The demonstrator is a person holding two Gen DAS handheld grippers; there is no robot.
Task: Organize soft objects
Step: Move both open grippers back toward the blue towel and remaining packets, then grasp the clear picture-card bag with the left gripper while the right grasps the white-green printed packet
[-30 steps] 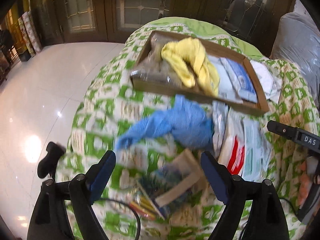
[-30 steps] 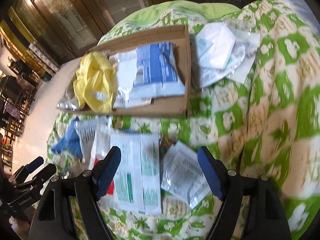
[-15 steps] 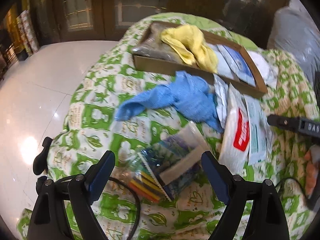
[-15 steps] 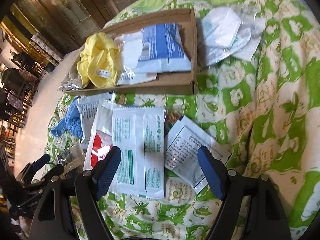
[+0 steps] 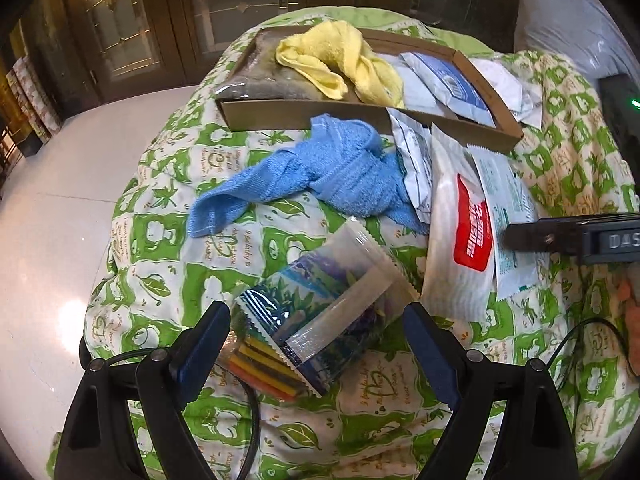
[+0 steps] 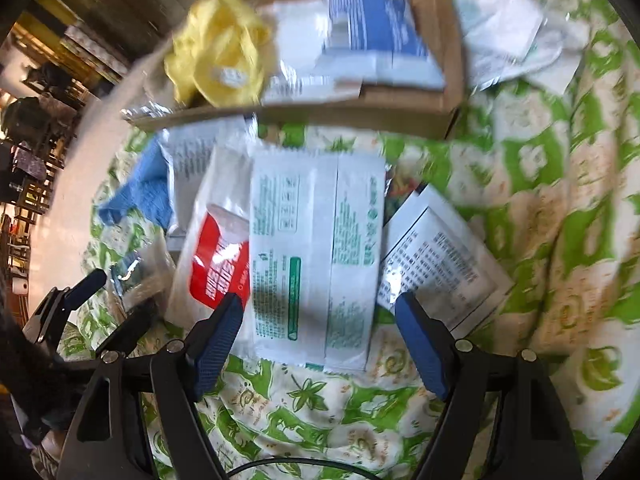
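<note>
My left gripper (image 5: 316, 344) hangs open just above a clear packet (image 5: 320, 320) with blue-green print and coloured sticks, which lies on the green-patterned bedspread (image 5: 160, 236); the pads do not press it. Beyond it lie a crumpled blue towel (image 5: 332, 168) and a cardboard tray (image 5: 304, 116) holding a yellow towel (image 5: 340, 64). My right gripper (image 6: 320, 332) is open over a white packet with green print (image 6: 316, 256). Beside that packet lie a red-labelled white pack (image 6: 216, 264) and a sachet with black text (image 6: 436, 256).
The tray (image 6: 360, 108) also holds a blue-and-white pouch (image 6: 376, 28) and a silvery bag (image 5: 256, 80). White mask packets (image 6: 508, 36) lie right of the tray. A black cable (image 5: 252, 420) trails near the bed's edge, with white floor (image 5: 60, 184) to the left.
Both grippers have sunk toward the bedspread. The clear packet now sits larger between the left fingers, and the green-printed packet has come closer under the right ones. Both stayed open.
</note>
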